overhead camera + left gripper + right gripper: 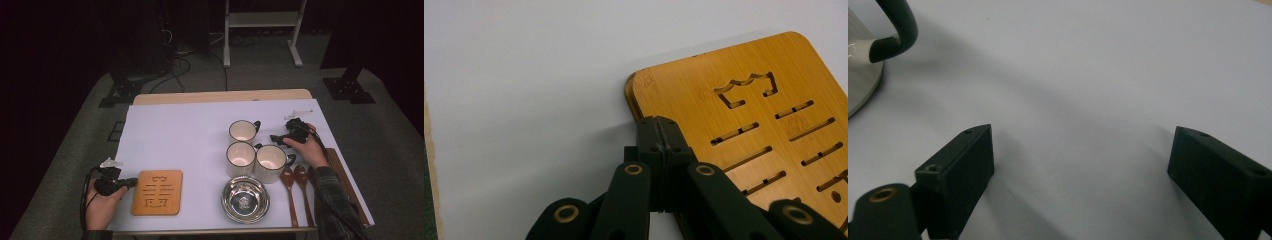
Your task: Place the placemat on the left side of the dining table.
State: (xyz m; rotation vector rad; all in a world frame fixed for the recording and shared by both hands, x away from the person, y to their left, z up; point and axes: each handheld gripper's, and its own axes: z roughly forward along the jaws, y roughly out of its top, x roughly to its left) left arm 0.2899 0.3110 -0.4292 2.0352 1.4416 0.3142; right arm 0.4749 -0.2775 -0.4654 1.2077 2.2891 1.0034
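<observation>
Bamboo trivet (744,130) is met at its edge by the closed, empty left gripper (658,131); right gripper (1080,160) is held wide open near a mug (863,60).

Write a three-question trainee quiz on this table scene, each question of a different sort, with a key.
1. True or false: the left gripper has its jaws shut at the edge of the wooden trivet.
2. How many mugs stand on the table? A) two B) three C) four
3. Fill in: in front of the mugs, beside the wooden spoons, sits a steel ____.

Key:
1. True; the jaws meet at the trivet's edge.
2. B; three white mugs with dark rims. The right gripper is open near one mug's handle, holding nothing.
3. bowl
</observation>
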